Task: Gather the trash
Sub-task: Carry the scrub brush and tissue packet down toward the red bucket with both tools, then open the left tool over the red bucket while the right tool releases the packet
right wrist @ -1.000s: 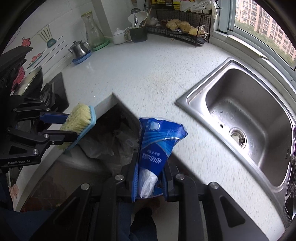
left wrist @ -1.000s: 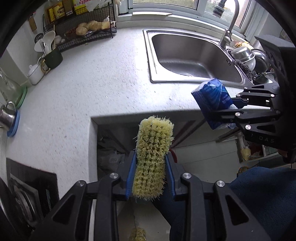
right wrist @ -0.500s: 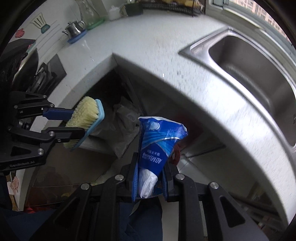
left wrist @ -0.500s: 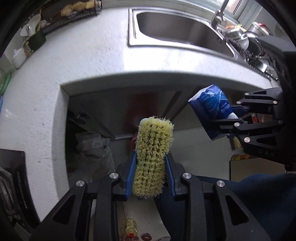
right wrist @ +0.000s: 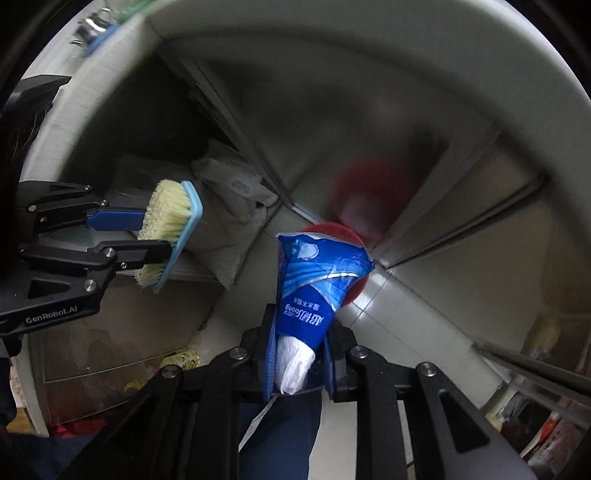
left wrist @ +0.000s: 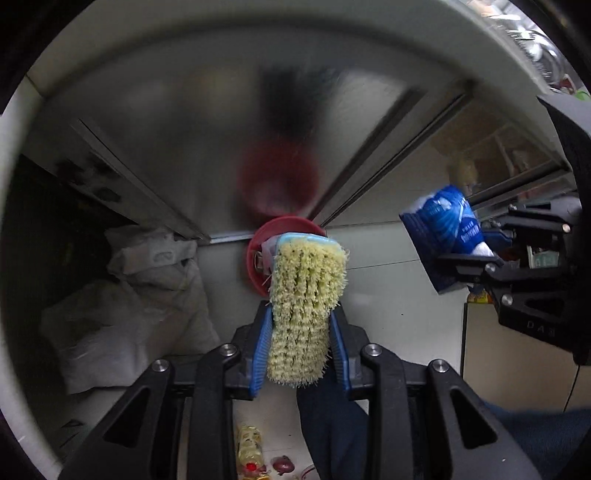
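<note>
My left gripper [left wrist: 300, 325] is shut on a scrub brush [left wrist: 306, 295] with yellow bristles and a light blue back; the brush also shows at the left of the right wrist view [right wrist: 168, 236]. My right gripper [right wrist: 300, 354] is shut on a crumpled blue plastic wrapper [right wrist: 317, 284] with white tissue inside; the wrapper also shows in the left wrist view [left wrist: 443, 236]. A red bin [left wrist: 258, 254] stands on the floor below and beyond both grippers, partly hidden behind the brush. In the right wrist view the bin [right wrist: 340, 230] peeks out behind the wrapper.
Both grippers hang below the countertop edge [left wrist: 221, 22], facing shiny metal cabinet doors [left wrist: 184, 129]. White sacks [left wrist: 140, 295] lie on the floor at the left. A yellow bottle [left wrist: 249, 450] lies on the floor near my feet. Open shelves [left wrist: 517, 166] are at the right.
Both grippers have dropped from above the counter and sink to below the counter edge, still holding the brush and wrapper. The red bin has come into view.
</note>
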A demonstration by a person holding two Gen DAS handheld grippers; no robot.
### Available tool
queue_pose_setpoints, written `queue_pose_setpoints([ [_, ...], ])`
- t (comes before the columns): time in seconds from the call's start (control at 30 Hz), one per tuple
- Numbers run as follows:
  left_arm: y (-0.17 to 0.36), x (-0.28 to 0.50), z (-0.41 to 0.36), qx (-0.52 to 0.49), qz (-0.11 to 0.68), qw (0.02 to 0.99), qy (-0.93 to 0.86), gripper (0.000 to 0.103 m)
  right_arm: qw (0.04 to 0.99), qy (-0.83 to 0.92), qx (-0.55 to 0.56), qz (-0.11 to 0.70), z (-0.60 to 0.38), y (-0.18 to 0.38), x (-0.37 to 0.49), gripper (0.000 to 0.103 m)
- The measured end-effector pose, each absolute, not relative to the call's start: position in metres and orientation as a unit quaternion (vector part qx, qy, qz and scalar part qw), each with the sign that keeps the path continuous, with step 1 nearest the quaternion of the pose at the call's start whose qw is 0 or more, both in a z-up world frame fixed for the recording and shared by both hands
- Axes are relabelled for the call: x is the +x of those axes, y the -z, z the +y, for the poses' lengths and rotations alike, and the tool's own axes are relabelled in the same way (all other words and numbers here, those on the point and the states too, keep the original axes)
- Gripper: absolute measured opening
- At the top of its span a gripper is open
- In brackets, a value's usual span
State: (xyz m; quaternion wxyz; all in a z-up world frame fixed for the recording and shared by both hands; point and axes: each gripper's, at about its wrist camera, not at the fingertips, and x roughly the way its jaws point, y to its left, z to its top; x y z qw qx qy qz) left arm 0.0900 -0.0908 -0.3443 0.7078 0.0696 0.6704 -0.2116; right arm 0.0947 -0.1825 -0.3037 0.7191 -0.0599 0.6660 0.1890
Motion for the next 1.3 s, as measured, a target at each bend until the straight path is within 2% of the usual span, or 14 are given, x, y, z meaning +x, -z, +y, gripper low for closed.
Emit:
queue_pose_setpoints([
  [0.3,0.484,0.108,-0.11,0.062,0.691,0.69,0.207,0.028,0.706,-0.165,-0.05,0.686,-0.195,0.428,0.114,0.019],
  [0.5,0.558,0.118,-0.114,0.06,0.705,0.674,0.212,0.028,0.699,-0.163,-0.042,0.695,-0.202,0.504,0.127,0.019],
  [0.67,0.592,0.123,-0.118,0.071,0.709,0.667,0.217,0.028,0.697,-0.172,-0.041,0.695,-0.196,0.538,0.132,0.019],
  [0.97,0.606,0.127,-0.117,0.075,0.707,0.666,0.227,0.029,0.693,-0.186,-0.028,0.696,-0.19,0.559,0.137,0.019],
  [1.07,0.606,0.127,-0.114,0.077,0.708,0.666,0.222,0.036,0.695,-0.184,-0.032,0.694,-0.193,0.558,0.137,0.028],
  [1.13,0.606,0.128,-0.113,0.077,0.708,0.667,0.219,0.036,0.697,-0.189,-0.033,0.691,-0.192,0.558,0.137,0.038],
  [1.23,0.601,0.129,-0.11,0.07,0.707,0.668,0.221,0.059,0.697,-0.193,-0.042,0.689,-0.189,0.557,0.136,0.043],
  [1.27,0.6,0.129,-0.11,0.07,0.707,0.669,0.22,0.07,0.698,-0.196,-0.043,0.688,-0.188,0.555,0.135,0.043],
  [1.3,0.598,0.128,-0.11,0.071,0.704,0.671,0.22,0.071,0.7,-0.2,-0.043,0.684,-0.188,0.553,0.134,0.043],
])
